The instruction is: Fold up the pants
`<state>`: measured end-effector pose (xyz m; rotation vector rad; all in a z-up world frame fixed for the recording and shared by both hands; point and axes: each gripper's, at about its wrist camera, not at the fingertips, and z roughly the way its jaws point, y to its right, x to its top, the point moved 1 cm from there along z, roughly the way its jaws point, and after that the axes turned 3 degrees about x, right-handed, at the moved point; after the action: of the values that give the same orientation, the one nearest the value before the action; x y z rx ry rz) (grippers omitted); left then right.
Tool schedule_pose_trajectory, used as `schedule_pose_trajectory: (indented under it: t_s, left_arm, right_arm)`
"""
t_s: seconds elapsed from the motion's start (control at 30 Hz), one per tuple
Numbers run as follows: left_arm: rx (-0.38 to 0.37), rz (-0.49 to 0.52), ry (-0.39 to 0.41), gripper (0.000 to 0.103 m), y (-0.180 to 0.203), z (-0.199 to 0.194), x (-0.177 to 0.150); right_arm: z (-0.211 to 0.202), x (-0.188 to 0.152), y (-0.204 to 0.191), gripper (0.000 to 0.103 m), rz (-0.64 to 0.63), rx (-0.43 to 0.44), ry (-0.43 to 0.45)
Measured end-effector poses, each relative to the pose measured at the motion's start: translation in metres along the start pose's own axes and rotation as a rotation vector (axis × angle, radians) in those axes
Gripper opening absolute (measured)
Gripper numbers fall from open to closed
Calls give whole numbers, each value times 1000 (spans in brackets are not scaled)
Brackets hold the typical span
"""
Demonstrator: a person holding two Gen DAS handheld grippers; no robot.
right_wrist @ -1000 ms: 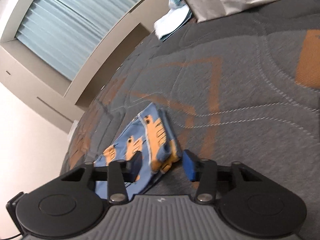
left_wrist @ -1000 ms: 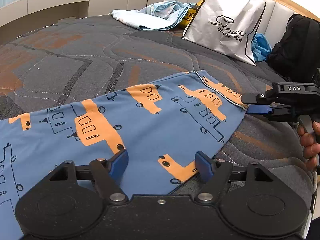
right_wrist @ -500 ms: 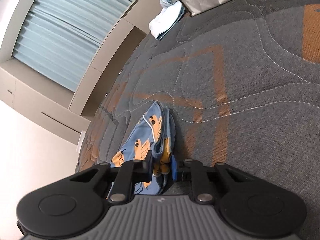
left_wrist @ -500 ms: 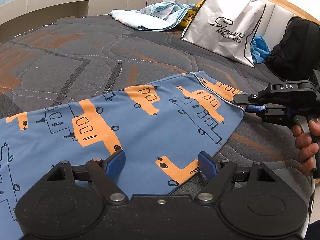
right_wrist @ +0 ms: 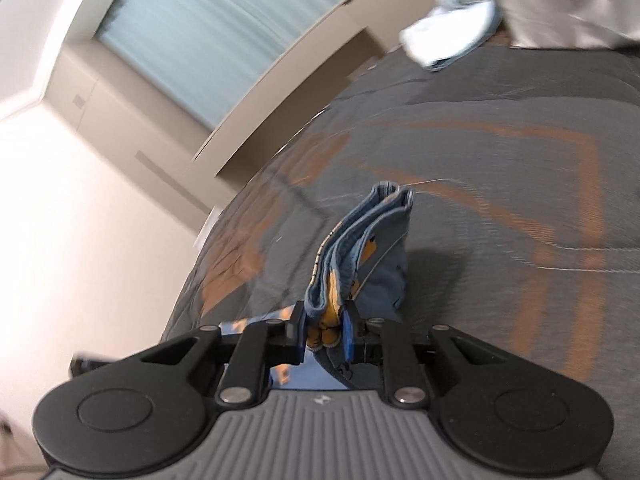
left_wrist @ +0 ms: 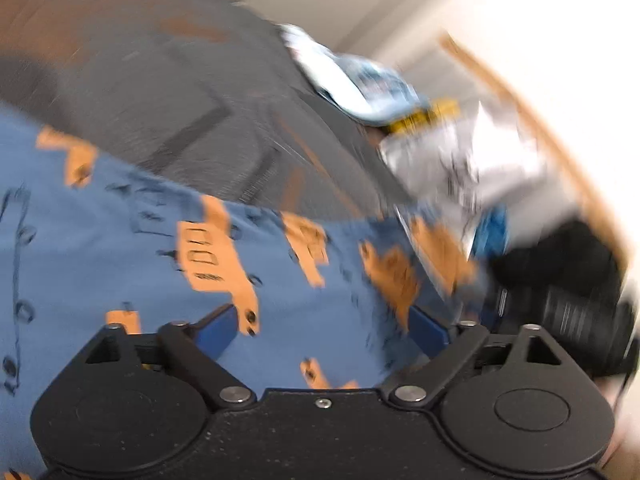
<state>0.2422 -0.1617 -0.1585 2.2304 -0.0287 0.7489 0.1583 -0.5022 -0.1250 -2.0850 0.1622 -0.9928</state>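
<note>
Soft, light pants [left_wrist: 120, 248] lie across the lower left of the left-wrist view, on the quilted bed [left_wrist: 168, 92].
Right gripper [right_wrist: 324, 330] pinches the bunched waistband, a sound hold; left gripper [left_wrist: 324, 330], jaws opening wide, has limp cloth between them, unpinched.

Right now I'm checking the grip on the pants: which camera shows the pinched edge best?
The right wrist view: the right gripper is shut on the bunched hem of the pants, sharply seen. The left wrist view is blurred, showing the printed pants spread under the opening left gripper.
</note>
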Motion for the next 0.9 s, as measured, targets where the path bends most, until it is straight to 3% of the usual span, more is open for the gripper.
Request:
schedule_pose_trajectory:
  t_s: [0.07,0.3,0.53,0.63,0.7,0.77,0.8,0.87,0.9]
  left_arm:
    - [-30,-80,-5,94,-12,1,10]
    - [-47,-123,-100,94,-11,36,37]
    - [-63,-113,-116,94,4,54,43]
    - [-15,-89,-123,93,9,62,44]
    - [4,-111,-131,90,6,66,45]
    - [3,-133,-132,89,4,67,46]
    - [2,-138,-134,89,2,66,46]
    - [2,-137,-141,88,2,67,47]
    - [6,-131,-146,87,3,67,48]
  right_arm:
    - [12,-8,-17,19,-60,-8,-43]
    - [57,-42,-54,19,-158,-38,-140]
    - [49,-46,-56,19,-175,-49,-112]
    - [54,-45,-58,20,-196,-71,-125]
    - [59,-49,-63,25,-216,-76,-149]
    - [66,-49,-67,39,-243,-109,-165]
    - [65,-51,-71,41,-268,-124,-161]
    - [63,-58,-82,53,-347,-164,-147]
    - [62,-64,-89,53,-399,-182,-143]
